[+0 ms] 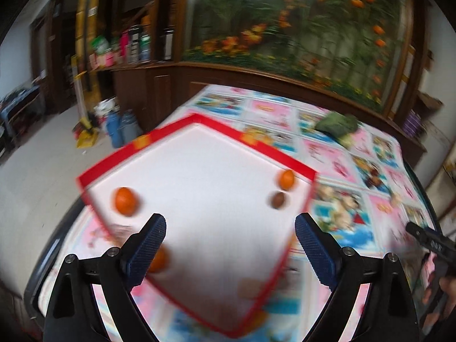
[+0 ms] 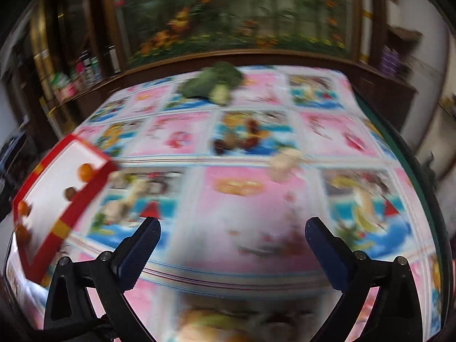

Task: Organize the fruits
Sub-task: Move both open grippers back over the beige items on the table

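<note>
1. Left wrist view: the left gripper [image 1: 230, 229] is hovering over a white tray with a red rim [image 1: 136, 142], its jaws spread wide and holding nothing.
2. The tray is lying on a bench covered with a pink and blue cartoon-print cloth [image 1: 336, 154], and most of the view is motion-blurred.
3. One orange [image 1: 125, 201] is sitting on the tray ahead of and to the left of the left finger [image 1: 148, 245], apart from it.
4. A second orange [image 1: 160, 260] is lying right beside that finger, partly hidden behind it; whether they are touching cannot be told.
5. Near the tray's right corner a third orange [image 1: 286, 179] is sitting just beside a small brown fruit [image 1: 277, 200], both well ahead of the right finger.
6. A dark green vegetable [image 1: 337, 125] is lying farther back on the cloth, and the right gripper [image 1: 427, 240] is showing at the right edge.
7. Right wrist view: the right gripper [image 2: 233, 229] is hanging above bare patterned cloth [image 2: 250, 199], jaws wide apart and empty.
8. The red-rimmed tray [image 2: 82, 196] is lying far to the left of the gripper, carrying an orange [image 2: 85, 171], the brown fruit [image 2: 69, 192] and another orange [image 2: 24, 208].
9. The green vegetable [image 2: 213, 81], broccoli by its look, is lying at the far side of the bench, well ahead of the gripper.
</note>
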Demonstrator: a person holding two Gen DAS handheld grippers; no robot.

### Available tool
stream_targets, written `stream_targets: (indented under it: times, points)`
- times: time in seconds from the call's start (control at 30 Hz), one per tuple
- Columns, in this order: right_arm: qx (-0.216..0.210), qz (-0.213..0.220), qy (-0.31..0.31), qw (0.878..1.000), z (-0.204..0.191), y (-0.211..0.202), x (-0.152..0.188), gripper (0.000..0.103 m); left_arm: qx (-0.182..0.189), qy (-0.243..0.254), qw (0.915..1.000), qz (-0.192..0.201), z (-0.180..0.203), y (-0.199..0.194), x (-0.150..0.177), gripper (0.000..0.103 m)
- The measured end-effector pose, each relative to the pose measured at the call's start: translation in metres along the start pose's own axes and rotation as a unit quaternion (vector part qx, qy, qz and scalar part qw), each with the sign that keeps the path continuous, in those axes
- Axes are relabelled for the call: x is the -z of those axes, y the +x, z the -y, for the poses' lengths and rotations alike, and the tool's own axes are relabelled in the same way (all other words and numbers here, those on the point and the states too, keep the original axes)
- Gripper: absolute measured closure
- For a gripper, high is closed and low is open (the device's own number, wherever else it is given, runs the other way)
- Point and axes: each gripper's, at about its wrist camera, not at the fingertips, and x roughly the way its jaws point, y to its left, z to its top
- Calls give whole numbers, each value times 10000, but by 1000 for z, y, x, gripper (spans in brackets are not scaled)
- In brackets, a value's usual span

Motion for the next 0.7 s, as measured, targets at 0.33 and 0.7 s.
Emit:
stream_targets:
  times: [0.33, 0.7]
  points:
    - [-15, -250, 135, 9996, 27, 27, 2, 25, 532, 1060, 9927, -240, 86, 23, 15, 11]
    - [32, -238, 211, 9995, 14, 75, -43, 46, 381, 1366, 9888, -461, 132, 89, 1, 21]
